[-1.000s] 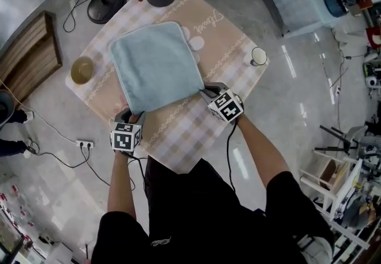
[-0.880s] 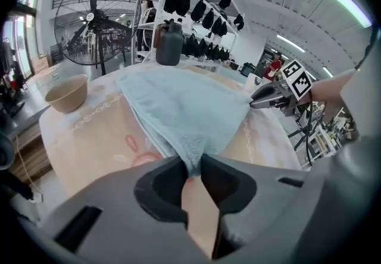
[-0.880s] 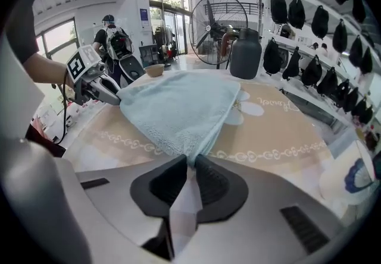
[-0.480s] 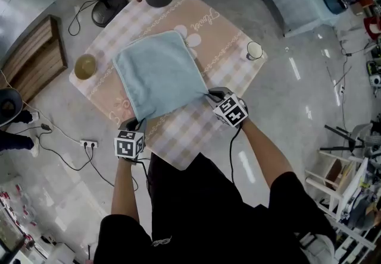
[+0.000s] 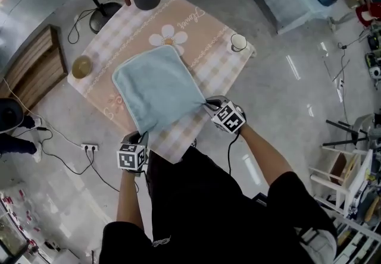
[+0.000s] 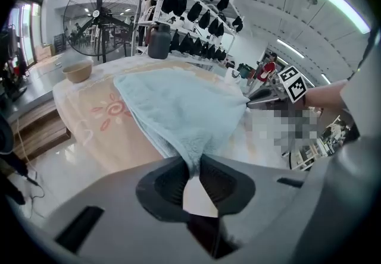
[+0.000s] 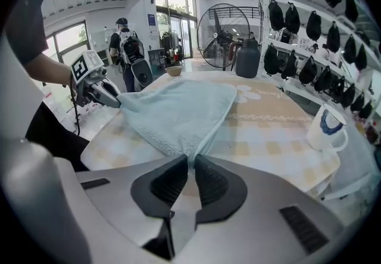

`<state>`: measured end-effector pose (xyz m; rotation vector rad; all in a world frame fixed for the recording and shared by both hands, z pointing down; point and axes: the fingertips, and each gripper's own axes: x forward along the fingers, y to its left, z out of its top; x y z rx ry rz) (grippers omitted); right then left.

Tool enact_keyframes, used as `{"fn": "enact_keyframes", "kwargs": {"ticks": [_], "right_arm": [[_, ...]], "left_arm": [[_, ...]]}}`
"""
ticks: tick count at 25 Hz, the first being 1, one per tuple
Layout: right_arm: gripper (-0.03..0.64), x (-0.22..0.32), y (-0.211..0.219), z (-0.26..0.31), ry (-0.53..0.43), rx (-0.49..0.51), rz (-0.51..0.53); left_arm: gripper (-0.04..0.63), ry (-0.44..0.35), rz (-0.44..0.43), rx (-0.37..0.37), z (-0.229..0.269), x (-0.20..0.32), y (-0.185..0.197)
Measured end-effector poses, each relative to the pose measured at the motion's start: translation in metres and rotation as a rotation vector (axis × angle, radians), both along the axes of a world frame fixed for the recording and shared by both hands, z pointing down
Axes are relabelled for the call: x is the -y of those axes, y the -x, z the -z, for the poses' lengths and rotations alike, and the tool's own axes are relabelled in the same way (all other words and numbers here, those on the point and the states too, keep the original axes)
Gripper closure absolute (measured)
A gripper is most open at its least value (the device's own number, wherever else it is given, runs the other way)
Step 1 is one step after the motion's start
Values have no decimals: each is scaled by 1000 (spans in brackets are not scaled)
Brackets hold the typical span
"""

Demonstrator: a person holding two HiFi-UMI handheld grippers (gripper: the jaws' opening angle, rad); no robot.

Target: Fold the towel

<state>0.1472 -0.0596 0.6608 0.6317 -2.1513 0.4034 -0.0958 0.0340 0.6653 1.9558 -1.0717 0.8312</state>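
Towel (image 5: 156, 91) corners sit pinched in just-closed fingers of left gripper (image 5: 141, 134) and right gripper (image 5: 209, 103).

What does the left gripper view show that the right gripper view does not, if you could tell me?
Only the left gripper view: the right tool holding the far corner of the towel, and a sun motif on the tablecloth. Only the right gripper view: the left tool, a white mug, a flower print and people by the windows. Both: the towel, kettle, fan, bowl, and that view's own jaws, which have just been closing, pinched on a towel corner.
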Motion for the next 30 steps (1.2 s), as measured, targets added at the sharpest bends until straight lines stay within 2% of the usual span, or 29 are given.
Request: {"fn": "enact_keyframes", "kwargs": {"ticks": [9, 17, 23, 30], "right_arm": [[581, -45, -26, 13, -1, 17, 25], [583, -52, -23, 22, -8, 27, 39], [583, -24, -12, 41, -53, 24, 40], [583, 44, 15, 77, -143, 29, 4]], "left_arm": [[535, 13, 11, -22, 12, -43, -29], [535, 6, 37, -44, 21, -54, -28], [535, -10, 120, -135, 40, -29, -16], [535, -65, 227, -264, 72, 36, 21]]}}
